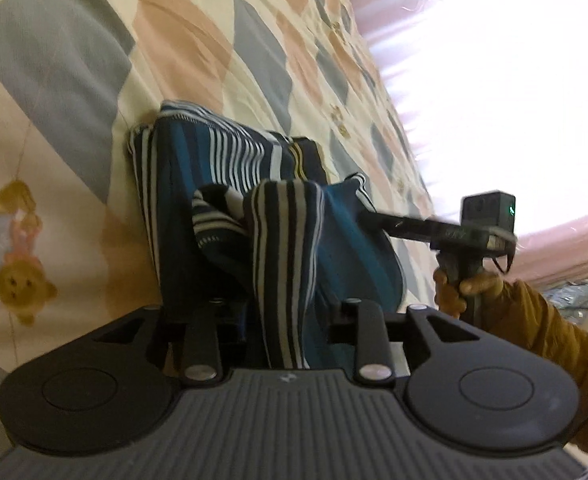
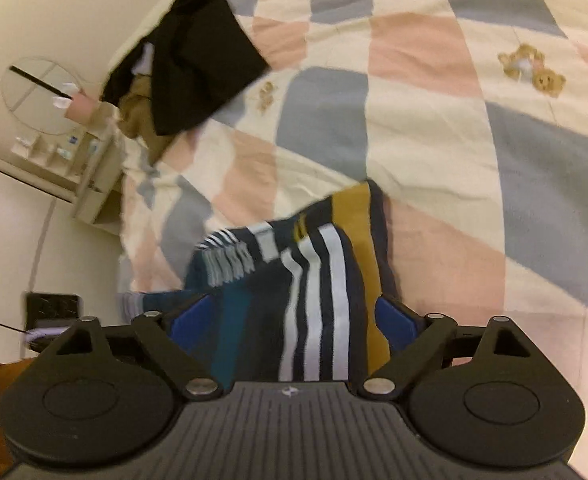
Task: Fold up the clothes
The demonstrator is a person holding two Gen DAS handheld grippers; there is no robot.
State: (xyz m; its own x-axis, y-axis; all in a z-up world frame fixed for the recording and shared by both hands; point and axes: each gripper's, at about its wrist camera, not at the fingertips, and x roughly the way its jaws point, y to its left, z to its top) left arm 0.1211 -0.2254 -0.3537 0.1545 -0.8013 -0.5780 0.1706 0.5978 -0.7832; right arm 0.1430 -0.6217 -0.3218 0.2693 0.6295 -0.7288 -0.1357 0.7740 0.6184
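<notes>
A navy, teal and white striped garment (image 1: pixel 221 160) lies partly folded on a checked bedspread (image 1: pixel 73 60). A bunched fold of it rises between the fingers of my left gripper (image 1: pixel 281 312), which is shut on it; the cloth hides the fingertips. In the right wrist view the same striped garment (image 2: pixel 318 280), with a mustard band, lies between the blue pads (image 2: pixel 398 320) of my right gripper (image 2: pixel 294 316), which stand wide apart. The left wrist view shows the right gripper (image 1: pixel 374 216) reaching into the garment's right edge, held by a hand (image 1: pixel 454 292) in a brown sleeve.
A black garment (image 2: pixel 197 60) and a brown one (image 2: pixel 137 116) lie piled near the far left edge of the bedspread (image 2: pixel 434 140). Beyond that edge stand a round mirror (image 2: pixel 33 92) and a shelf. A bright curtained window (image 1: pixel 494 80) is past the bed's other side.
</notes>
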